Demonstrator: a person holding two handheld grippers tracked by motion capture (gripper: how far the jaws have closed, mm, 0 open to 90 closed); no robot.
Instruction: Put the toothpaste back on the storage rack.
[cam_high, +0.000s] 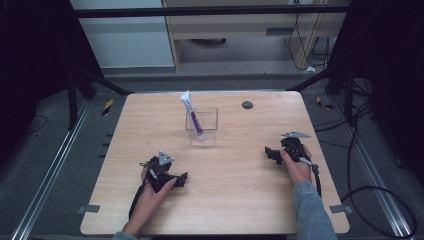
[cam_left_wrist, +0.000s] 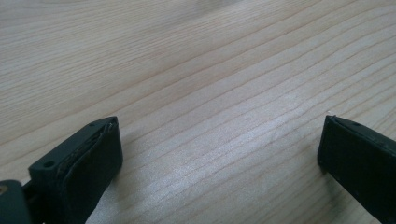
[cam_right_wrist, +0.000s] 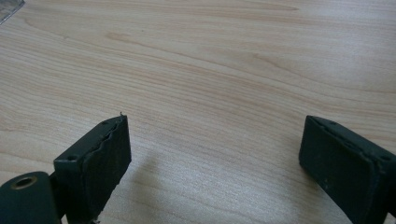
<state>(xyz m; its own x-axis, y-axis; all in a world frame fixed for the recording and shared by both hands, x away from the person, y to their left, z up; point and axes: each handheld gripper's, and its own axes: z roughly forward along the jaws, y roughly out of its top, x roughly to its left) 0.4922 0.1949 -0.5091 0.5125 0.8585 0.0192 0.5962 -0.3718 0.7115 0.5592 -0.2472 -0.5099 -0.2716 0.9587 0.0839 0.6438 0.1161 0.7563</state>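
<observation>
Upper centre of frame: purple-white tube (cam_high: 192, 114) leaning upright inside clear container (cam_high: 202, 127). Lower left, left gripper (cam_high: 183, 176) released, resting on table (cam_high: 240, 200); lower right, right gripper (cam_high: 268, 151) likewise released, apparently parked, well apart from tube.

A white and purple tube (cam_high: 192, 114) stands in a clear box (cam_high: 202, 127) at 12 o'clock on the pale wood-grain table (cam_high: 235, 200). Both grippers, left (cam_high: 183, 178) and right (cam_high: 268, 151), are black.

White-and-purple tube (cam_high: 191, 114) leaning upright in clear square container (cam_high: 202, 127); container at table centre, far side.
</observation>
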